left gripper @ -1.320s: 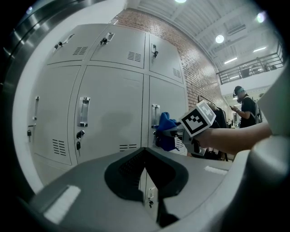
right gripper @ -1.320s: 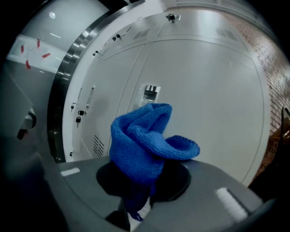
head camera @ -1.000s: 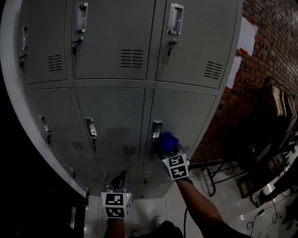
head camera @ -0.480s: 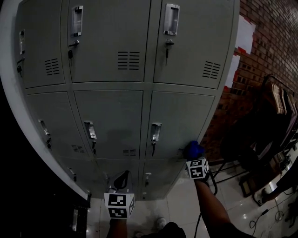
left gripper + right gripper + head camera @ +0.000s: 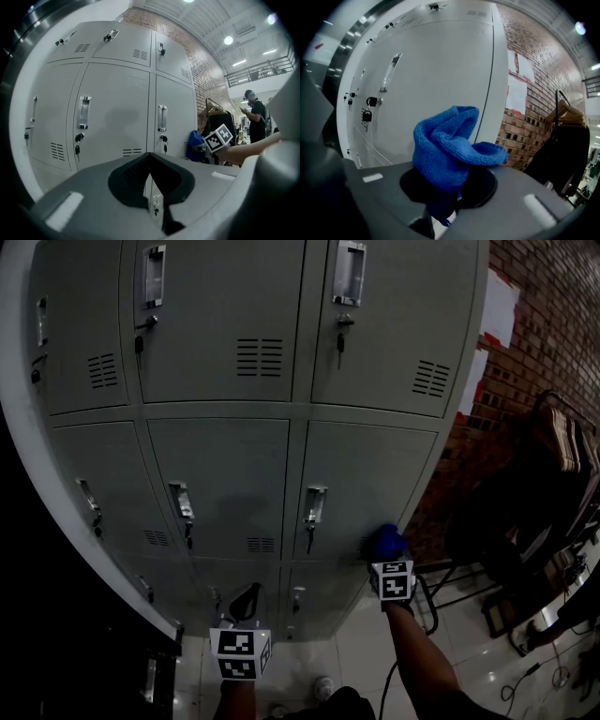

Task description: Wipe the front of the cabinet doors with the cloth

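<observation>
The grey metal cabinet has several doors with handles and keys. A crumpled blue cloth is pressed against the lower right corner of the middle-row right door, near the cabinet's right edge. My right gripper is shut on the blue cloth, which bulges out above the jaws, close to the door. My left gripper hangs lower, in front of the bottom row, shut with nothing in it. From the left gripper view the cloth shows at the right.
A brick wall with white sheets runs right of the cabinet. A dark rack with hangers and a chair frame stand on the glossy floor at the right. A person stands far off. The door handle with its key sits left of the cloth.
My right gripper swept the cloth rightwards from beside the door handle to the door's right edge, then barely shifted. The left gripper has stayed put.
</observation>
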